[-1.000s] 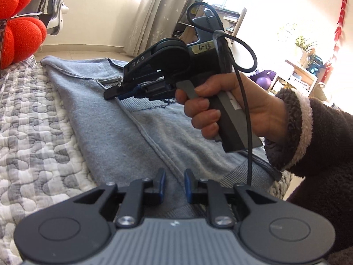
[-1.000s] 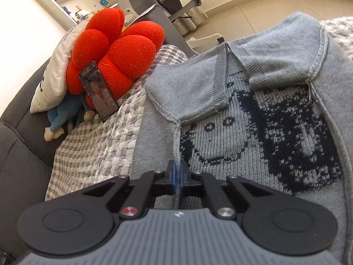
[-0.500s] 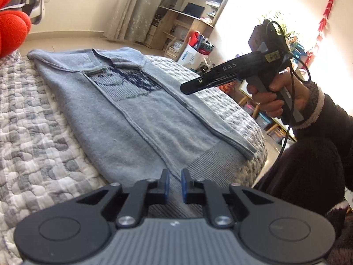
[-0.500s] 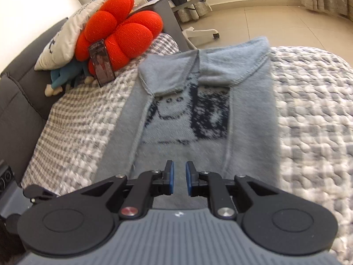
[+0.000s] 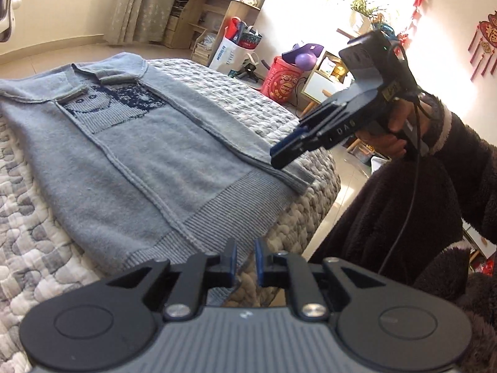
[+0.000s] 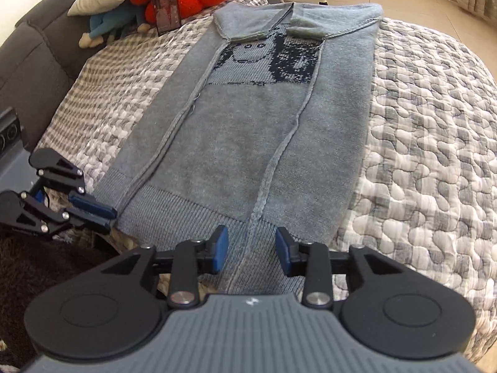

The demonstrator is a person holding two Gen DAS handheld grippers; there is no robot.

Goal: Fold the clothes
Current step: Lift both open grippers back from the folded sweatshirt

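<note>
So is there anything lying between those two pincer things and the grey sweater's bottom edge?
Nothing visible. The ribbed hem of the sweater lies bare on the quilt. The right gripper hangs over it, jaws apart and just opening, nothing between them. The left gripper sits beside the hem's corner, empty.

My grey knitted sweater [image 6: 248,124] lies flat on the quilted bedcover, collar end far from me, ribbed hem [image 6: 192,217] nearest, at the bed's edge. Both sides are folded inward over the body, their edges running as two long lines from collar to hem and leaving a narrow strip of the front showing. A dark blue knitted picture with a smiling face [image 5: 108,102] sits just below the folded collar.
</note>
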